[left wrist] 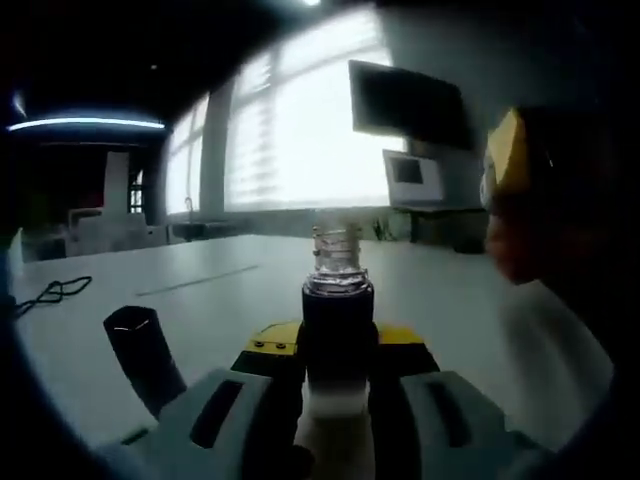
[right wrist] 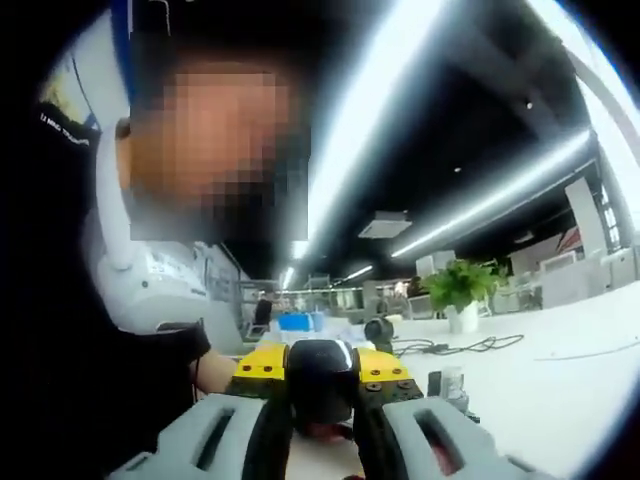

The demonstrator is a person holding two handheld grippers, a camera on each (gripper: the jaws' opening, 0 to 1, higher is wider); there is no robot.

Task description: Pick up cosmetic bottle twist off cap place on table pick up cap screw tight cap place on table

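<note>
My left gripper (left wrist: 338, 352) is shut on the dark body of the cosmetic bottle (left wrist: 338, 310), which it holds upright above the white table (left wrist: 220, 300). The bottle's clear threaded neck (left wrist: 337, 250) is bare, with no cap on it. In the right gripper view, my right gripper (right wrist: 322, 388) is shut on the dark rounded cap (right wrist: 322, 378), held between the yellow-tipped jaws. The right gripper also shows as a blurred yellow and dark shape (left wrist: 520, 190) at the right edge of the left gripper view, apart from the bottle.
A dark angular object (left wrist: 145, 355) stands on the table left of the bottle. A black cable (left wrist: 52, 292) lies far left. Monitors (left wrist: 405, 105) hang near bright windows. A person (right wrist: 120, 300) is close on the left. A potted plant (right wrist: 460, 290), a cable (right wrist: 450, 348) and a small clear item (right wrist: 452, 385) sit on the table.
</note>
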